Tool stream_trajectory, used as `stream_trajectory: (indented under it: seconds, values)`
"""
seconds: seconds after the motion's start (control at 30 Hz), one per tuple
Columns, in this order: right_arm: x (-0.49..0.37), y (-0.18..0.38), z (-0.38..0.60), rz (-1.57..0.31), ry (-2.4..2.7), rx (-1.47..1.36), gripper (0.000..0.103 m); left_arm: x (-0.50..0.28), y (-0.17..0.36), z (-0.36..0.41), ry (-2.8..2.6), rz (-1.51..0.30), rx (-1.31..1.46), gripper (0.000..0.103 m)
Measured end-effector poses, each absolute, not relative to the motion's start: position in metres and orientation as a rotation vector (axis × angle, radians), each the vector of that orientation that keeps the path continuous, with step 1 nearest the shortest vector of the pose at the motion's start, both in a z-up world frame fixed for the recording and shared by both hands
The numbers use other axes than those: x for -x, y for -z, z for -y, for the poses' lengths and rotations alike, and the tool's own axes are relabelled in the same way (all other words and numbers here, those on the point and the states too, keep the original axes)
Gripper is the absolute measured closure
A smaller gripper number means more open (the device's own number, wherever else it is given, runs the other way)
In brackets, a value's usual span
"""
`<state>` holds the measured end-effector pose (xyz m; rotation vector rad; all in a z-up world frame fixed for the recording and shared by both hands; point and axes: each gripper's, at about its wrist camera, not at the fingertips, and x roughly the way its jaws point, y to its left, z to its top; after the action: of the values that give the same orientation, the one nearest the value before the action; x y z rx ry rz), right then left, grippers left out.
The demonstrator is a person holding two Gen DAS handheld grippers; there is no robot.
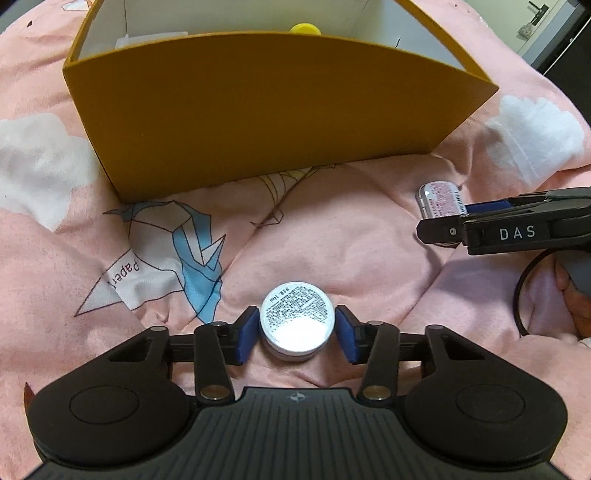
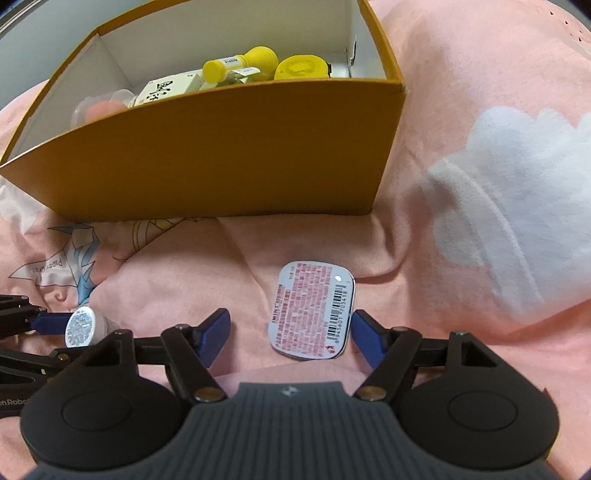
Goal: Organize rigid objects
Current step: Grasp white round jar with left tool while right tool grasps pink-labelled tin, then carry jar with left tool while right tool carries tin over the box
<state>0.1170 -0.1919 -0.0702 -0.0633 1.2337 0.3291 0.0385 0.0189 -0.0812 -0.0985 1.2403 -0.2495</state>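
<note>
A pink quilt printed with white clouds and origami cranes covers the bed and carries everything shown. On it stands an open orange cardboard box with white inner walls. The right wrist view shows its contents: a yellow-capped bottle lying on its side, a round yellow lid-like item beside it, a white carton with black lettering, and a clear plastic case holding something pink at the box's left end. From the left wrist view only a yellow top and a pale shape show above the near wall.

Two items lie on the quilt in front of the box. A flat mint tin, label and barcode upward, rests between the fingers of the right hand-held gripper; the right blue pad is at the tin's edge, the left pad stands apart, so the jaws are open around it. A small round tin with a printed label sits between the blue pads of the left hand-held gripper; the pads lie close against its sides, though whether they press on it cannot be told.
</note>
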Motion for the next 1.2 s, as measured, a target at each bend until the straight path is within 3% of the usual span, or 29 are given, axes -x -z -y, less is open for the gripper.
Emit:
stream_trajectory:
  seconds: [0.3,0.4,0.73,1.2]
  values:
    - [-0.128,0.085,0.191,-1.285,-0.307,0.056,0.041,-0.043,0.083,-0.02,0.256,-1.255,0.116,0.056]
    - [-0.134,0.089,0.193,-1.296,-0.288,0.03,0.053,-0.043,0.083,-0.019,0.255,-1.252,0.117,0.056]
    - [-0.125,0.072,0.188,-1.231,-0.342,0.043,0.053,-0.035,0.075,-0.027,0.239,-1.207,0.139,0.056]
    - [-0.108,0.016,0.191,-1.08,-0.434,0.103,0.053,-0.038,0.019,-0.038,0.254,-1.034,0.216,0.056]
